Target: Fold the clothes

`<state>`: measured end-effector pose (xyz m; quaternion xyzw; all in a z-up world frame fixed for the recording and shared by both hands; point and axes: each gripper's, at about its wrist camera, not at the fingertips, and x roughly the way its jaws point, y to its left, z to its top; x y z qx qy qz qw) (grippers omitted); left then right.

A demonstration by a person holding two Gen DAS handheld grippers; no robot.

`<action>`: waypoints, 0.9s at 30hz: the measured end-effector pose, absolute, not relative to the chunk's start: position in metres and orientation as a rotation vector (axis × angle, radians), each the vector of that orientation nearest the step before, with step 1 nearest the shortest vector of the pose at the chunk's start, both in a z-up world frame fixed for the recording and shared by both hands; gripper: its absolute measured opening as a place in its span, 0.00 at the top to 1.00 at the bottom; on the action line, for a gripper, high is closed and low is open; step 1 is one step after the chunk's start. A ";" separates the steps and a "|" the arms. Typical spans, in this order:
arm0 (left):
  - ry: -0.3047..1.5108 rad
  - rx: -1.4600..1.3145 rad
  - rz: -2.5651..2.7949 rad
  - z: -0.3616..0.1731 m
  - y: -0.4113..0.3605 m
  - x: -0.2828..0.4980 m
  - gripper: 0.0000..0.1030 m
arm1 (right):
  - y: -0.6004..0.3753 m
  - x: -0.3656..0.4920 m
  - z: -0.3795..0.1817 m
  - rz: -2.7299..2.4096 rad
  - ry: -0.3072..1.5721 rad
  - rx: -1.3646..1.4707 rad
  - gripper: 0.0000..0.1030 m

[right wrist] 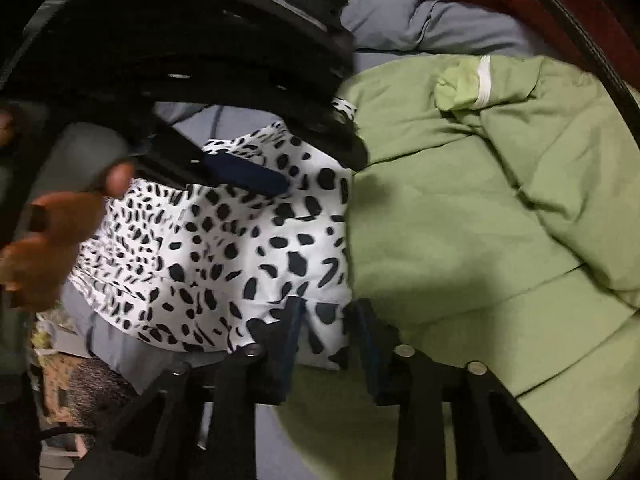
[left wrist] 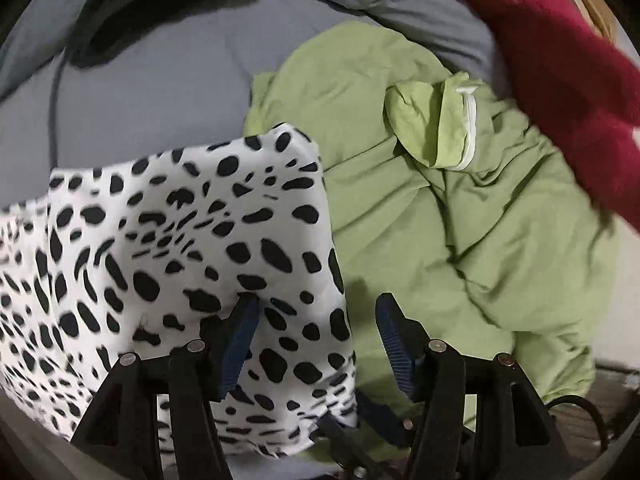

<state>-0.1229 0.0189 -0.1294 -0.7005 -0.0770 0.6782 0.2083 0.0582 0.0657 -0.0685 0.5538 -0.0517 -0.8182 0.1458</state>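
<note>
The spotted garment lies folded on the grey bedding, touching the rumpled green garment (a red one lies beyond); the left tool stands spread above its edge, gripping nothing. The right tool straddles the spotted cloth's near corner, jaws narrowly apart; whether they pinch it, I cannot tell.

Four garments lay on one grey bedsheet: one white cloth with black spots at eight o'clock in the left wrist view, one crumpled green garment at three o'clock, one fuzzy red garment at one o'clock, and one dark garment at eleven o'clock. Two grippers were present, the left gripper and the right gripper, each with two fingers. One hand showed at nine o'clock in the right wrist view.
</note>
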 end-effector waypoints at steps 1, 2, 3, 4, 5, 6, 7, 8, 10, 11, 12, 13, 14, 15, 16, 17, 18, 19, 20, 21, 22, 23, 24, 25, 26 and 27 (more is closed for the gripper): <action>-0.202 -1.947 1.890 -0.130 0.020 -0.123 0.41 | 0.067 0.058 -0.070 -2.345 -0.166 1.585 0.81; -0.201 -1.947 1.895 -0.130 0.019 -0.124 0.44 | 0.068 0.058 -0.072 -2.328 -0.174 1.582 0.87; -0.217 -1.948 1.902 -0.132 0.016 -0.125 0.48 | 0.068 0.059 -0.074 -2.311 -0.178 1.584 0.91; -0.243 -1.948 1.907 -0.133 0.012 -0.128 0.49 | 0.068 0.060 -0.078 -2.292 -0.168 1.602 0.92; -0.276 -1.949 1.902 -0.137 0.007 -0.130 0.50 | 0.068 0.063 -0.083 -2.272 -0.149 1.629 0.93; -0.308 -1.950 1.895 -0.140 0.002 -0.132 0.51 | 0.068 0.066 -0.087 -2.256 -0.132 1.652 0.94; -0.327 -1.945 1.888 -0.143 0.000 -0.132 0.51 | 0.068 0.070 -0.091 -2.239 -0.108 1.675 0.95; -0.341 -1.934 1.886 -0.144 -0.003 -0.132 0.51 | 0.067 0.074 -0.093 -2.225 -0.084 1.692 0.97; -0.353 -1.918 1.887 -0.142 -0.006 -0.130 0.51 | 0.067 0.078 -0.088 -2.213 -0.054 1.697 0.99; -0.350 -1.913 1.889 -0.139 -0.007 -0.128 0.51 | 0.069 0.078 -0.082 -2.219 -0.056 1.688 0.99; -0.341 -1.898 1.900 -0.131 -0.008 -0.125 0.51 | 0.070 0.078 -0.075 -2.230 -0.059 1.675 0.98; -0.331 -1.878 1.908 -0.123 -0.010 -0.122 0.51 | 0.072 0.076 -0.068 -2.255 -0.072 1.648 0.97; -0.319 -1.851 1.917 -0.115 -0.008 -0.120 0.51 | 0.074 0.072 -0.059 -2.285 -0.088 1.613 0.94; -0.297 -1.827 1.933 -0.106 -0.006 -0.118 0.53 | 0.075 0.068 -0.053 -2.307 -0.108 1.582 0.94; -0.272 -1.818 1.951 -0.102 -0.004 -0.117 0.53 | 0.074 0.062 -0.050 -2.312 -0.134 1.565 0.93; -0.247 -1.811 1.968 -0.098 -0.001 -0.116 0.54 | 0.073 0.057 -0.049 -2.315 -0.158 1.553 0.91; -0.212 -1.807 1.978 -0.097 0.004 -0.115 0.58 | 0.069 0.056 -0.052 -2.314 -0.179 1.552 0.85; -0.169 -1.827 1.973 -0.101 0.010 -0.115 0.62 | 0.066 0.054 -0.055 -2.312 -0.200 1.551 0.81; -0.131 -1.855 1.960 -0.109 0.015 -0.117 0.74 | 0.062 0.051 -0.060 -2.310 -0.218 1.555 0.71; -0.093 -1.883 1.945 -0.118 0.019 -0.120 0.91 | 0.060 0.046 -0.069 -2.309 -0.221 1.574 0.71; -0.055 -1.910 1.930 -0.127 0.024 -0.123 0.92 | 0.057 0.046 -0.076 -2.315 -0.217 1.599 0.72; -0.016 -1.938 1.914 -0.136 0.029 -0.125 0.92 | 0.055 0.043 -0.078 -2.322 -0.217 1.610 0.76; -0.023 -1.939 1.916 -0.141 0.030 -0.128 0.93 | 0.054 0.042 -0.077 -2.323 -0.207 1.600 0.82; -0.047 -1.941 1.916 -0.144 0.029 -0.130 0.93 | 0.053 0.042 -0.077 -2.320 -0.194 1.597 0.86; -0.073 -1.941 1.915 -0.146 0.028 -0.133 0.94 | 0.053 0.044 -0.079 -2.306 -0.175 1.614 0.91; -0.100 -1.939 1.914 -0.148 0.026 -0.137 0.94 | 0.054 0.046 -0.082 -2.288 -0.163 1.632 0.94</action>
